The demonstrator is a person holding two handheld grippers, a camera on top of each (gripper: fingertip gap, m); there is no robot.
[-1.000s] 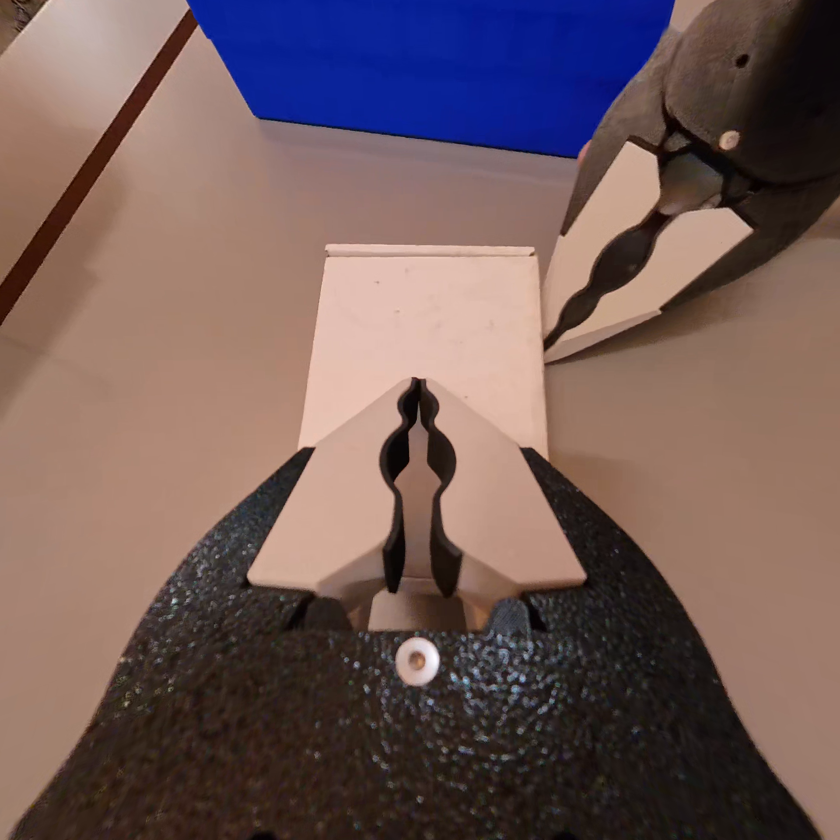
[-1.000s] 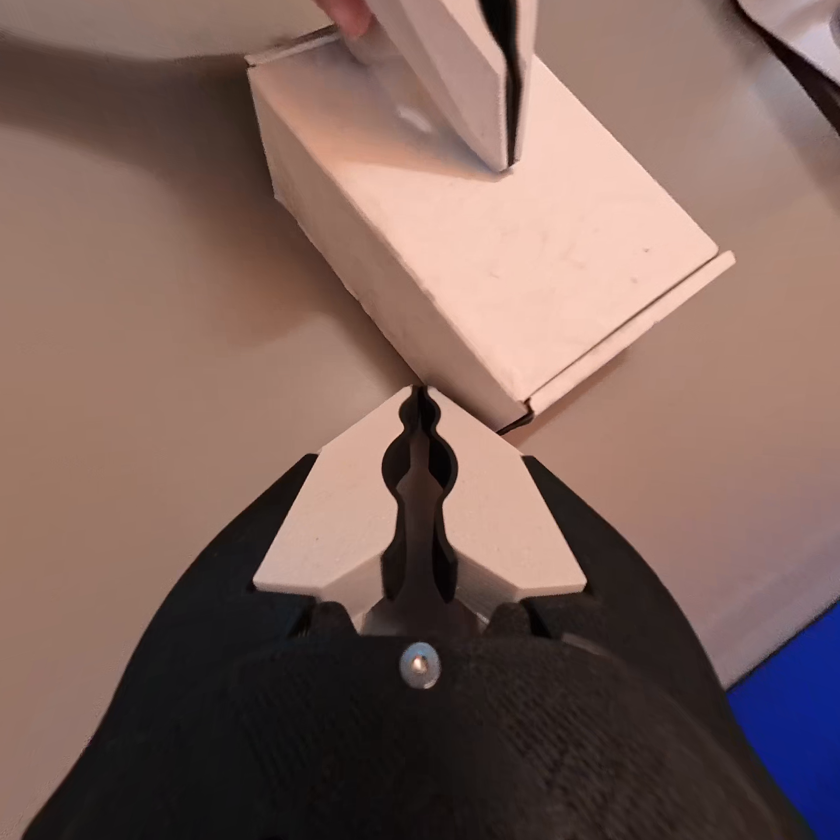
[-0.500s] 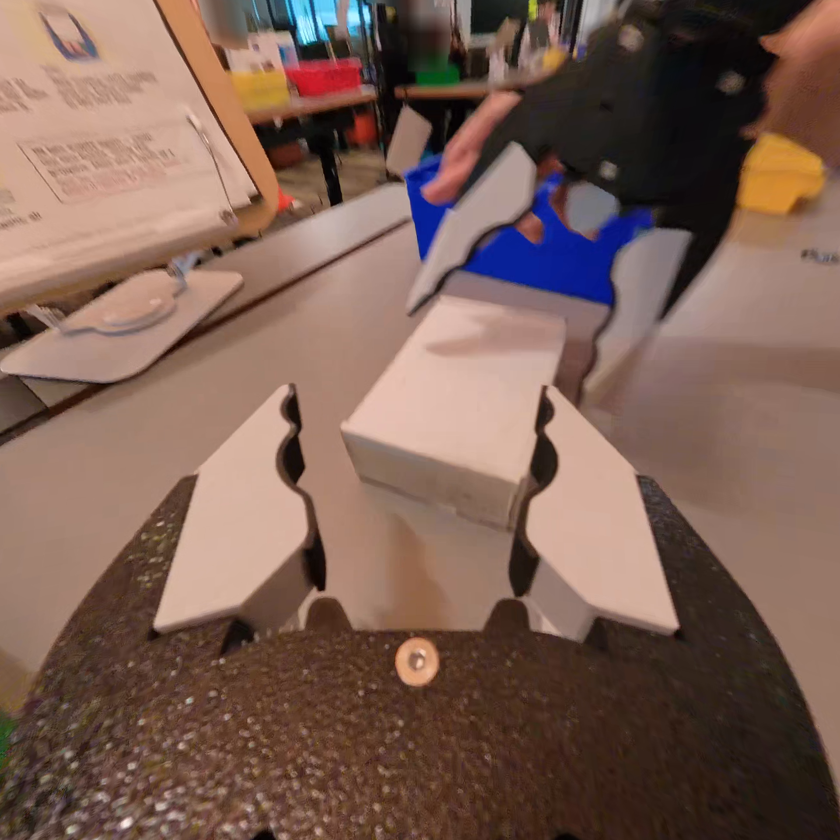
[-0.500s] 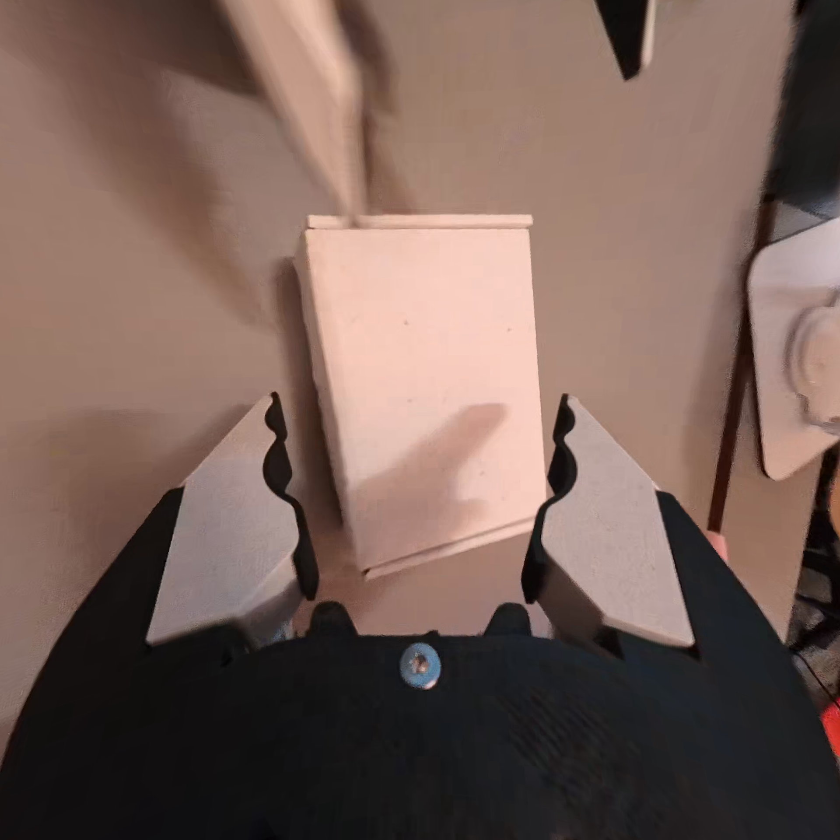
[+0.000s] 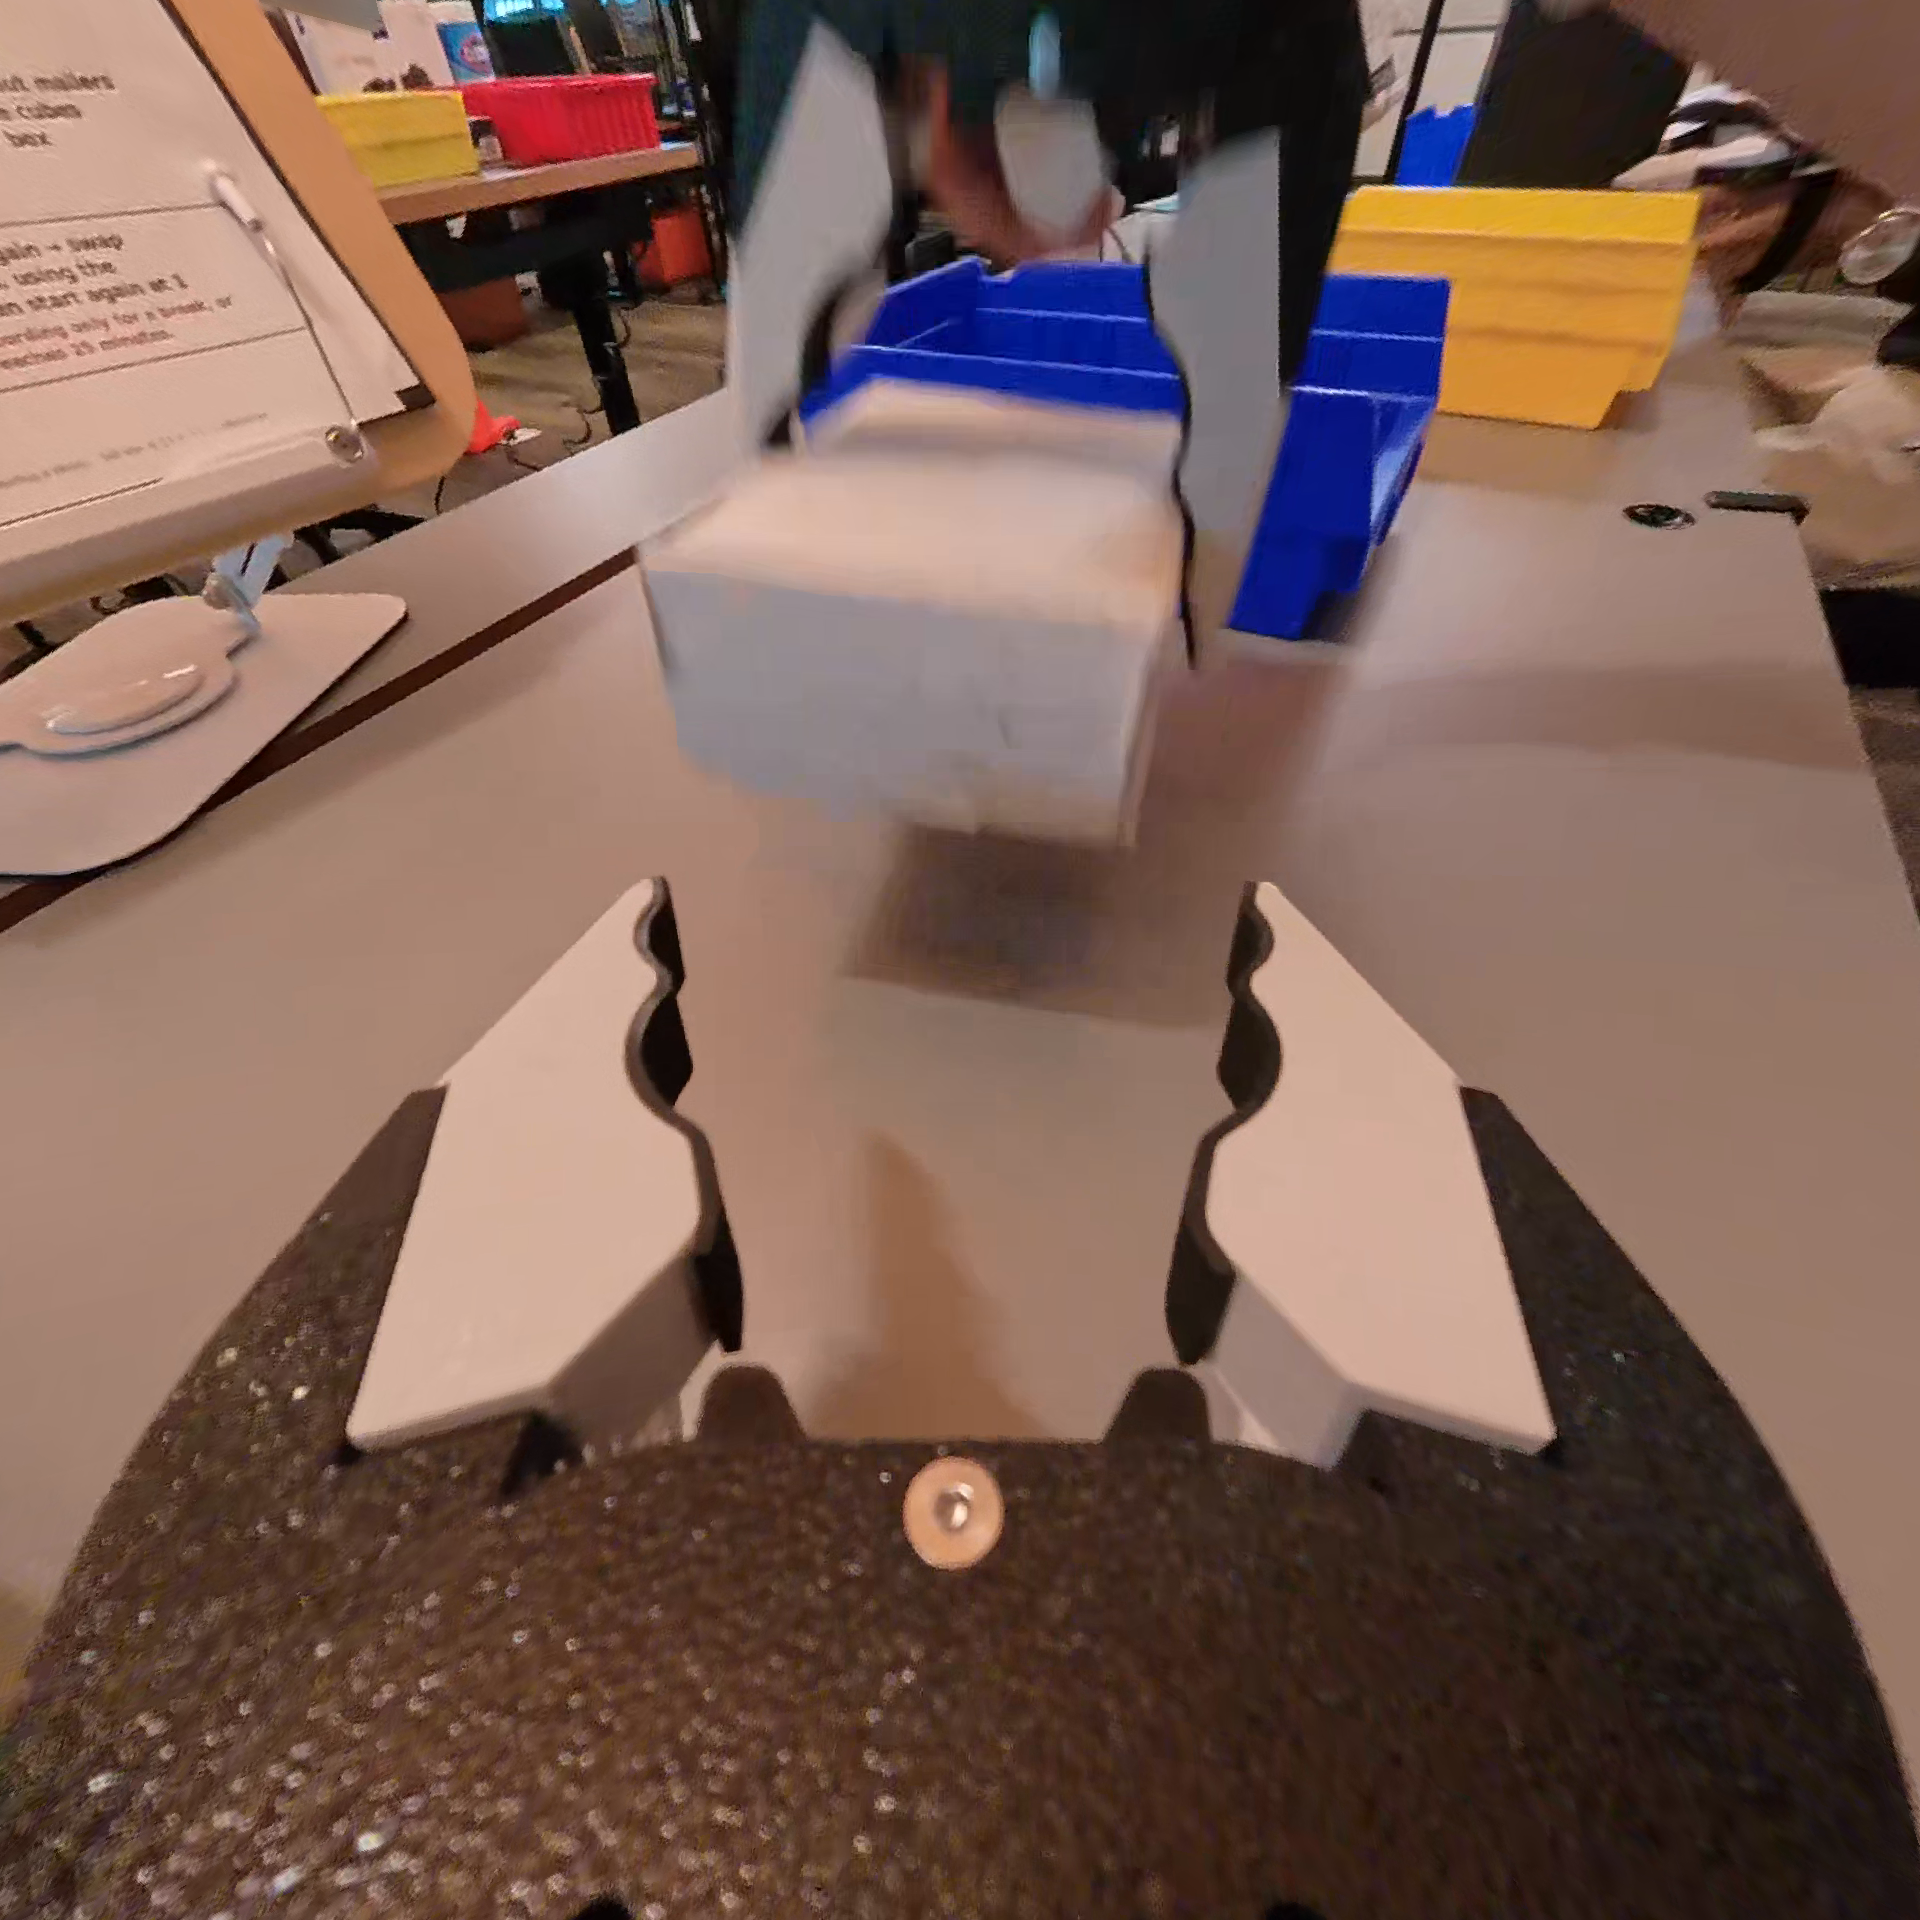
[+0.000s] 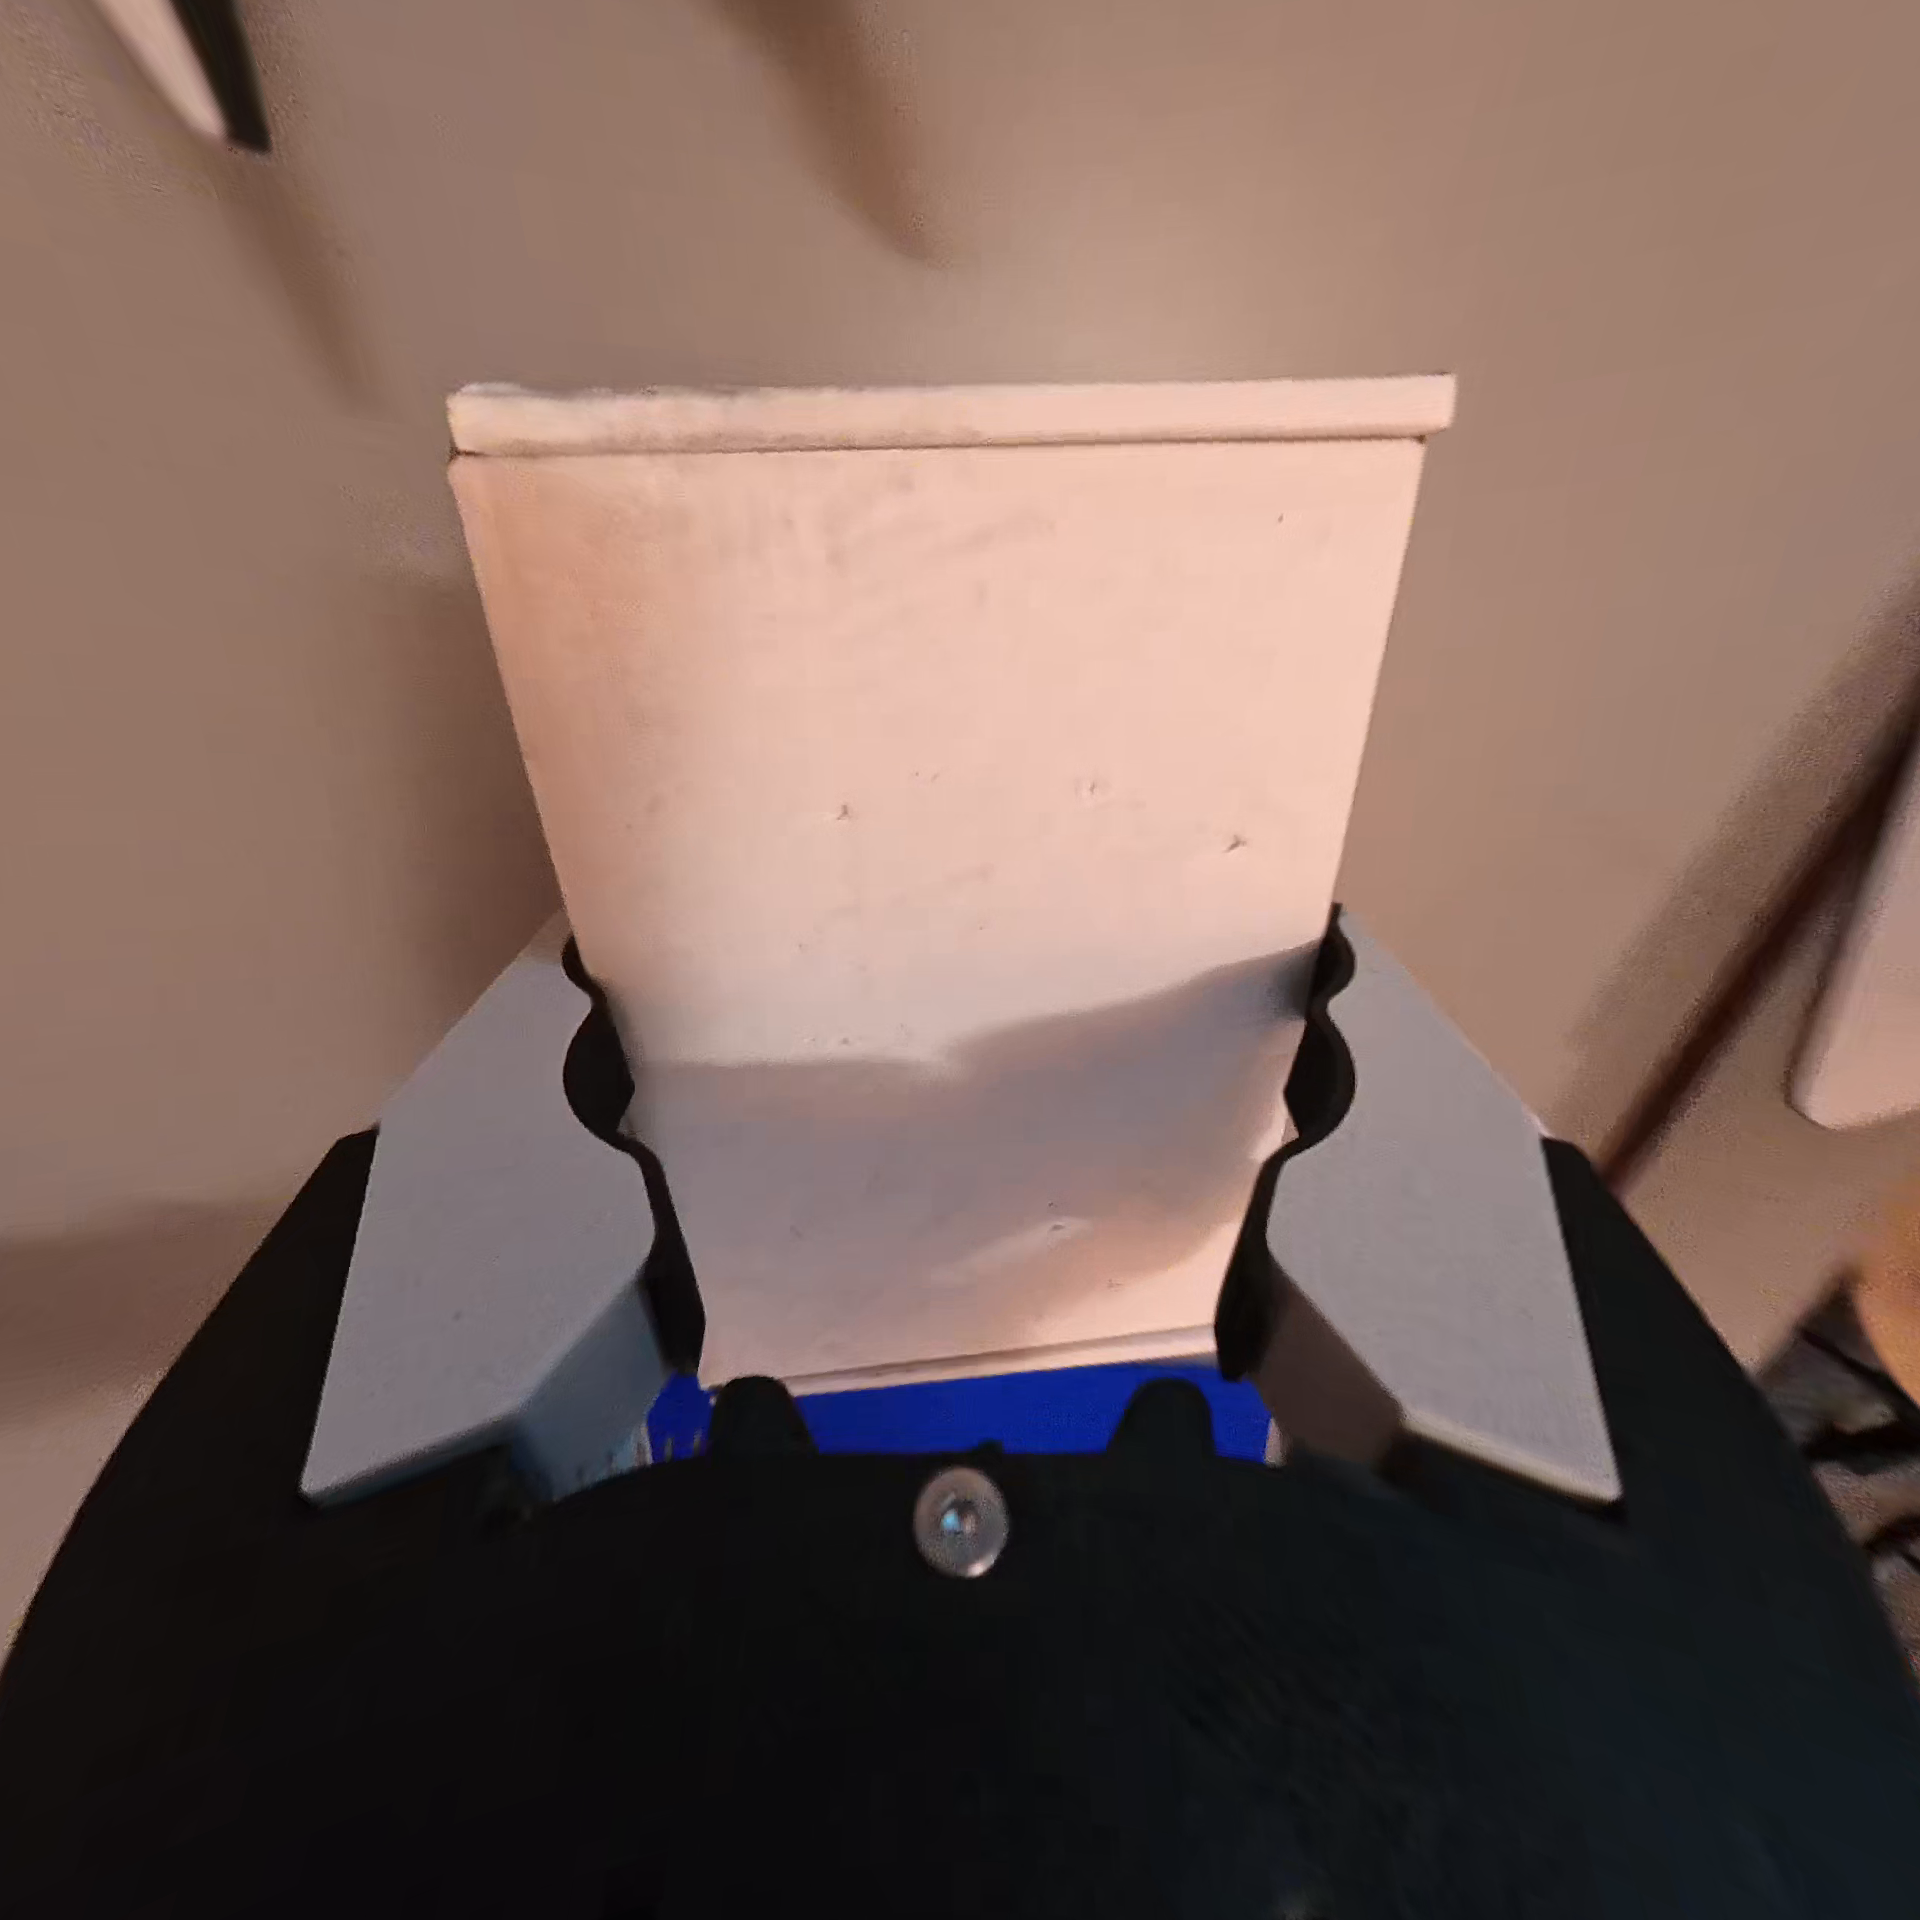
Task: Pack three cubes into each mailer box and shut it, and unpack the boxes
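Note:
A white mailer box (image 5: 914, 665), lid shut, hangs a little above the grey table (image 5: 1507, 935) with its shadow beneath it. My right gripper (image 6: 954, 935) is shut on the box (image 6: 935, 675), one finger pressed against each long side. The same gripper (image 5: 977, 499) shows blurred in the left wrist view, reaching down from the far side. My left gripper (image 5: 954, 894) is open and empty, low over the table a short way in front of the box. One of its fingers (image 6: 208, 83) shows at the top left of the right wrist view. No cubes are visible.
A blue bin (image 5: 1340, 416) stands right behind the box and shows under my right gripper (image 6: 987, 1413). A yellow bin (image 5: 1507, 281) is farther back right. A document stand (image 5: 156, 312) with a flat base (image 5: 135, 707) sits at the left. A table seam runs along the left.
Both grippers opened after being shut. My right gripper swung round, closed on the box sides and raised it off the table. My left gripper came off the lid and drew back.

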